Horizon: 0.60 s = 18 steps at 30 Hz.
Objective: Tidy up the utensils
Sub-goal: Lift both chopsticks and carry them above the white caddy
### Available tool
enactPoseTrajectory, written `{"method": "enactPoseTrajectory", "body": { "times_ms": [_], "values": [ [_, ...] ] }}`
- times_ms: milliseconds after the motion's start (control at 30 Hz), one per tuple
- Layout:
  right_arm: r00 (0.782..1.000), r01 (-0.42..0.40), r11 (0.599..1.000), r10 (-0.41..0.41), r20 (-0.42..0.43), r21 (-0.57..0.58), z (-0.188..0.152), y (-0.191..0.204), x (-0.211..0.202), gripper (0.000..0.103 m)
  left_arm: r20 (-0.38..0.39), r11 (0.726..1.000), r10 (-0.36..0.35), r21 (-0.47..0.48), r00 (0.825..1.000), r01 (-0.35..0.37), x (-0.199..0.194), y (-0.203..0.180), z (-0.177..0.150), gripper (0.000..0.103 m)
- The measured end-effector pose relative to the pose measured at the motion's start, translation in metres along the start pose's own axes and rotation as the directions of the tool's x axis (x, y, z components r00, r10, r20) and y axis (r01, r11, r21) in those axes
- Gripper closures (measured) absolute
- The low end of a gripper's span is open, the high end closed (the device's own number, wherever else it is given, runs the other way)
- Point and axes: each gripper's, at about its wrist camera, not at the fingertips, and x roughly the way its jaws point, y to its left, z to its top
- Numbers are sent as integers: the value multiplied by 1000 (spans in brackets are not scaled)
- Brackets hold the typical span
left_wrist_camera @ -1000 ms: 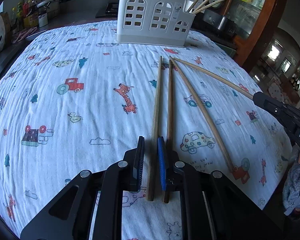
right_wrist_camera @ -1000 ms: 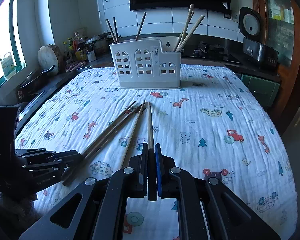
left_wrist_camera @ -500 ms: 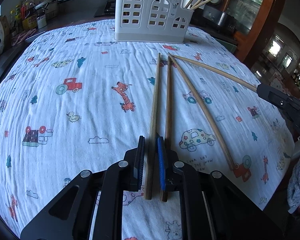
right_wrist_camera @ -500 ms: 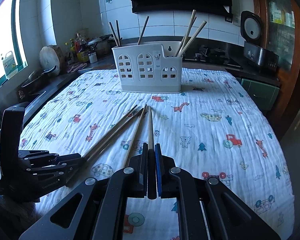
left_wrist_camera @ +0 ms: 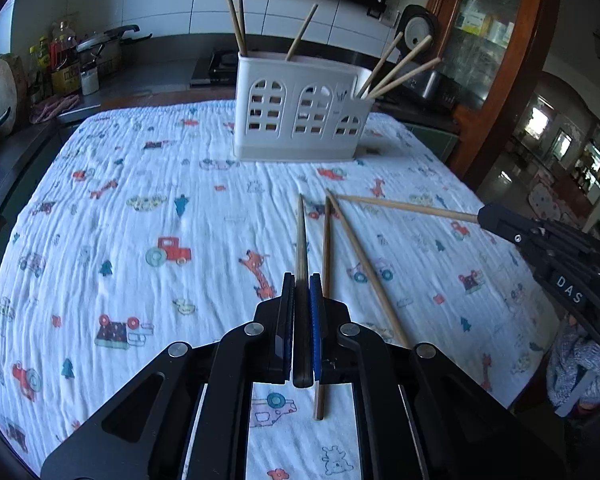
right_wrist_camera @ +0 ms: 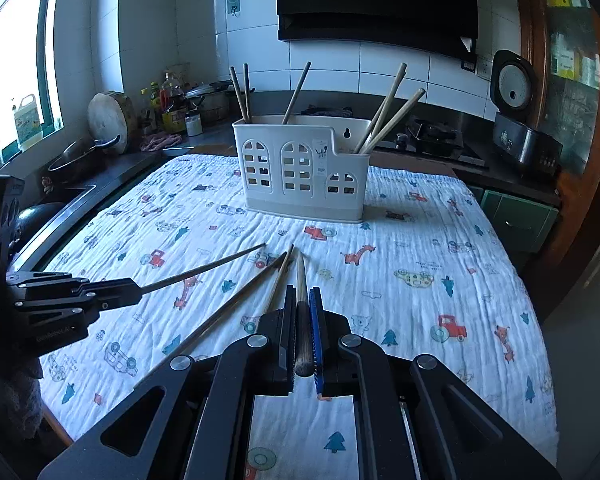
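Note:
My left gripper (left_wrist_camera: 300,282) has its jaws closing tight, the pads pressing a dark wooden chopstick (left_wrist_camera: 301,236) that it holds off the cloth, tip forward. My right gripper (right_wrist_camera: 301,294) is shut on another chopstick (right_wrist_camera: 300,276), also raised. Each gripper shows in the other's view: the right gripper (left_wrist_camera: 540,240) and the left gripper (right_wrist_camera: 80,296). Two loose chopsticks lie on the cloth between them, one chopstick (left_wrist_camera: 326,264) beside my left fingers and a paler chopstick (left_wrist_camera: 364,264) slanting right. The white utensil holder (left_wrist_camera: 300,120) stands at the far side with several chopsticks upright in it.
A white cloth (left_wrist_camera: 140,208) printed with cartoon cars and animals covers the table. Dark counters with bottles (right_wrist_camera: 168,104), pans and a cutting board run along the left and back. A rice cooker (right_wrist_camera: 516,120) and a wooden cabinet stand at the right.
Both grippers have risen, each lifting one chopstick off the cloth. The left jaws have narrowed onto their chopstick. The holder now sits lower in both views.

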Motion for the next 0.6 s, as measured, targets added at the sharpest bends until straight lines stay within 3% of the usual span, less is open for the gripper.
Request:
{"method": "enactPoseTrajectory", "body": {
  "times_ms": [300,600],
  "values": [
    [999,-29,999,31,35,-44,34,3,3,96,75,999,-23,44,997,20,-14,-3,45,97],
    [996,-66,997,68,55,-34,71,-5,14,96,67,994,-30,106,997,22,-6,-10,80,97]
  ]
}}
